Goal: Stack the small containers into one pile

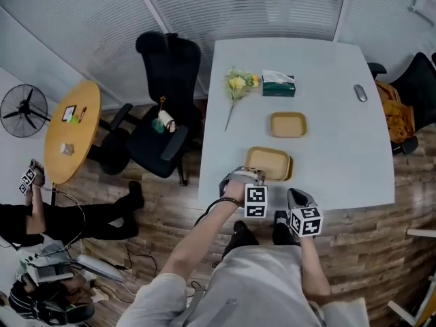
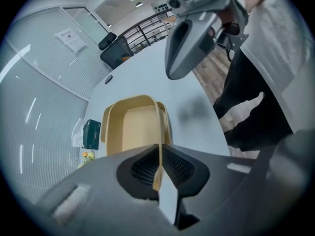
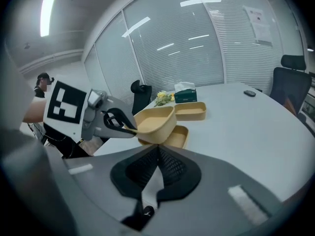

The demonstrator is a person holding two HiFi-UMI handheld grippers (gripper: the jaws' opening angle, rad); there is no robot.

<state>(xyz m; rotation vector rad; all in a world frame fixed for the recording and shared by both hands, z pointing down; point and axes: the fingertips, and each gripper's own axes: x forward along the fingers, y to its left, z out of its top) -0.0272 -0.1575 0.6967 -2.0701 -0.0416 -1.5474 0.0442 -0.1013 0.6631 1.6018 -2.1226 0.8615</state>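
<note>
left gripper (image 2: 160, 168) clenched on lifted container (image 2: 133, 127) by its rim; poised above near container (image 3: 178, 136), seemingly to nest it; right gripper (image 3: 156, 168) pinched closed, empty, aside

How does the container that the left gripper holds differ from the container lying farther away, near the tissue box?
The held container is lifted and tilted; the far container lies flat on the table. The left gripper pinches the held container's rim; nothing touches the far container. The held container hangs over a third container; the far container stands alone. Both are beige, shallow and empty.
</note>
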